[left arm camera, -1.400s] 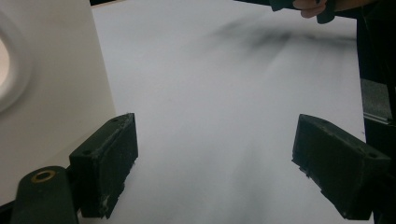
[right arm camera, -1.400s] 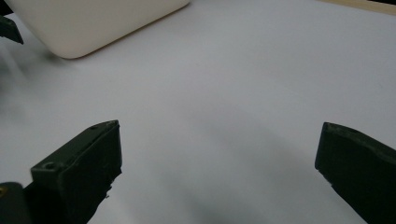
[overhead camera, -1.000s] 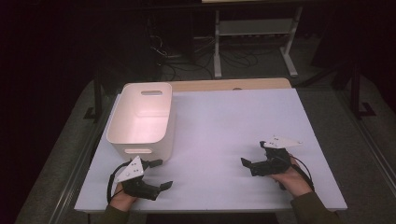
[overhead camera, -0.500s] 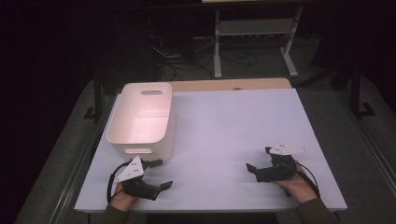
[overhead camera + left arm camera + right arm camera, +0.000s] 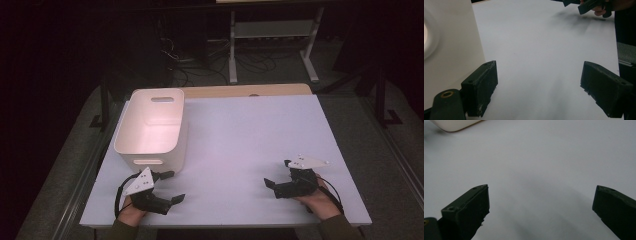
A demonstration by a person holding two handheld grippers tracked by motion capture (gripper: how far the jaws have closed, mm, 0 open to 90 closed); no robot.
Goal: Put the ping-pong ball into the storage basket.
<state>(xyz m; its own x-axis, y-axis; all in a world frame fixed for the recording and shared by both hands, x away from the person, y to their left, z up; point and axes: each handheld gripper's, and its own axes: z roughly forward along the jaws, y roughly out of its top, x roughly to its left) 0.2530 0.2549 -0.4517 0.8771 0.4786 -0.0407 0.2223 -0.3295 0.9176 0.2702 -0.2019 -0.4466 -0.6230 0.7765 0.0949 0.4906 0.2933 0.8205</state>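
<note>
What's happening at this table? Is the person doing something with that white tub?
Not yet. A person holds a black gripper in each hand, low at the near edge of the white table. The left gripper sits just in front of the white bin, the right gripper out on bare tabletop. Both are open and hold nothing, and the bin looks empty.
</note>
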